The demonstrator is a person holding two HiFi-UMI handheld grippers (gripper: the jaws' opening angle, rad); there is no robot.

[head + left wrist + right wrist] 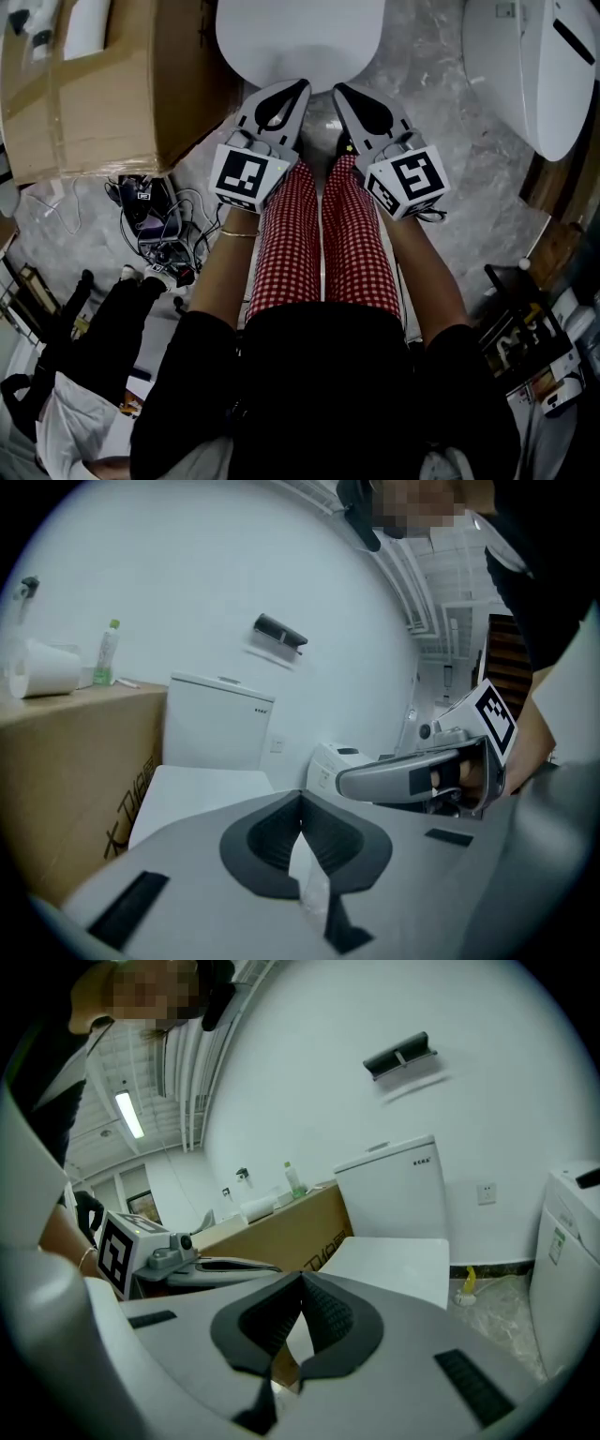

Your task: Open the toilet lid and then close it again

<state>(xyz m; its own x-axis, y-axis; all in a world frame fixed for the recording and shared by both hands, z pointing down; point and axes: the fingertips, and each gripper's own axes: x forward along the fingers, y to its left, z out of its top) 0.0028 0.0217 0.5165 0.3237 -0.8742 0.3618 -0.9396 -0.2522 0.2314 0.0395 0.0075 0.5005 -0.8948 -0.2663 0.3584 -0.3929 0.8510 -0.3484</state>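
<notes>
- At the top of the head view, straight ahead of the person, the toilet lid (300,37) lies flat and closed on its bowl.
- Its long axis runs from the tank (220,724) at the wall toward the person, with the rounded front end pointing at the person's legs (323,244).
- Both gripper views show the lid as a flat white slab beyond the jaw tips, with the tank upright behind it.
- The left gripper (298,89) points forward, its tip at the lid's front edge; whether it touches the lid I cannot tell.
- Its jaws are pressed together at the tips with nothing between them.
- The right gripper (341,92) is just beside it, also pointing forward, with its tip just short of the lid's front edge.
- Its jaws likewise meet at the tips and grip nothing.
- A cardboard box (112,84) stands just left of the toilet, with a green-capped bottle (108,653) and a paper roll (42,667) on top.
- A tangle of cables (155,230) lies on the grey floor (441,56) to the person's left.
- A second white fixture (534,66) stands to the right, well apart from the lid.
</notes>
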